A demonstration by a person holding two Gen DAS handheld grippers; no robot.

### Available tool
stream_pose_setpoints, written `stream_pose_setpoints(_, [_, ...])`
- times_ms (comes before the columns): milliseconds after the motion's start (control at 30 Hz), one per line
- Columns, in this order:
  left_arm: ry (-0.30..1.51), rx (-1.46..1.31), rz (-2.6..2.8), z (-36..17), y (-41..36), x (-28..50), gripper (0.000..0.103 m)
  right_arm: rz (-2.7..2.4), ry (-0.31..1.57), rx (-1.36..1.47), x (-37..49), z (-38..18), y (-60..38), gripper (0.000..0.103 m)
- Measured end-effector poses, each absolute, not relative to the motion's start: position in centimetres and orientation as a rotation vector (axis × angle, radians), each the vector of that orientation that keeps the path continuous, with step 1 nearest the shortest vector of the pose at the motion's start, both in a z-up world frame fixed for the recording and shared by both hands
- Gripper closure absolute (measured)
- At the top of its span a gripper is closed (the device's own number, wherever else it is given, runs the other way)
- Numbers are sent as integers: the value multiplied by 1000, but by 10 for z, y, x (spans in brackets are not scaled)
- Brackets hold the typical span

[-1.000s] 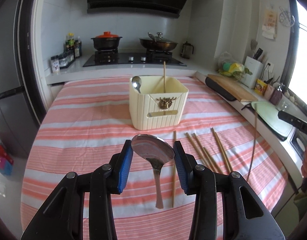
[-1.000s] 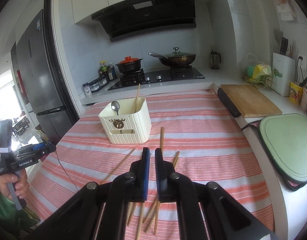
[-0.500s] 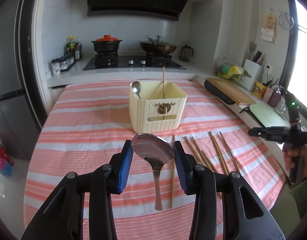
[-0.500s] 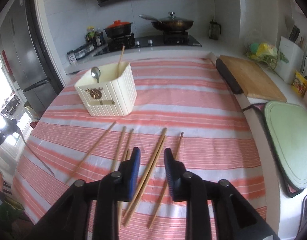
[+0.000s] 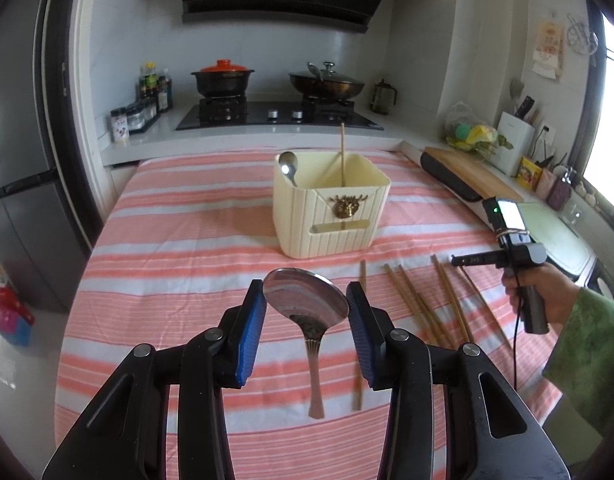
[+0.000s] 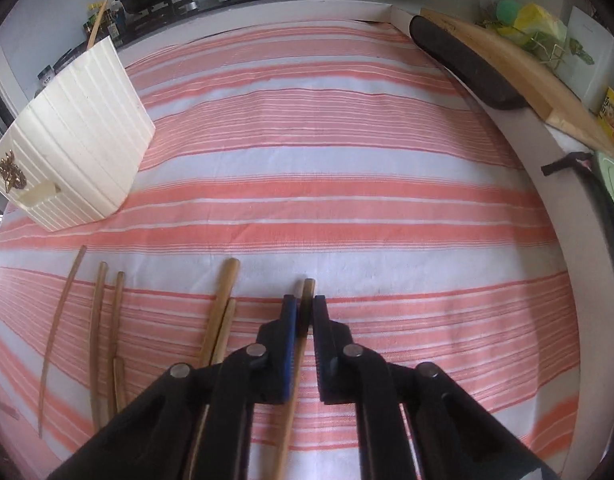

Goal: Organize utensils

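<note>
Right wrist: right gripper (image 6: 303,312) clamped on slim wooden chopstick (image 6: 305,300); left gripper (image 5: 306,312) gripping shiny spoon (image 5: 307,300).

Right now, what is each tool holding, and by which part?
The left tool clamps the spoon by the sides of its bowl, handle hanging down. The right tool has just closed on a chopstick near its far end.

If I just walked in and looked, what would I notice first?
Probably the shiny spoon clamped by its bowl in the left gripper, handle hanging down over the pink striped tablecloth. Behind it stands a cream utensil box with a small spoon and one chopstick inside. To the right, the right gripper has just closed on one of the loose chopsticks lying on the cloth.
</note>
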State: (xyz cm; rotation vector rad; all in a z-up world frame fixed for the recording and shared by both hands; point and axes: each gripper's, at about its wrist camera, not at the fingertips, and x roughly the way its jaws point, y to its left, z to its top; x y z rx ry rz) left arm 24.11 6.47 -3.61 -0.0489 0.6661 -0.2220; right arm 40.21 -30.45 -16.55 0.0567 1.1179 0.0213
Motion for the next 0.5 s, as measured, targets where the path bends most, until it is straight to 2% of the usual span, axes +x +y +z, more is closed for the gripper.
stream_pose_setpoints(200, [647,-74,-222,-29,74,237,62,109,941,147,352,-98,-308,97])
stream_pose_setpoints(367, [629,-92,-233,-19,77,232,62,180,731,95,285,-26,-296,97])
stream_pose_setpoints(500, [616,-108,-238,-11,80,231,62,207,615,50,247,7,-284,97])
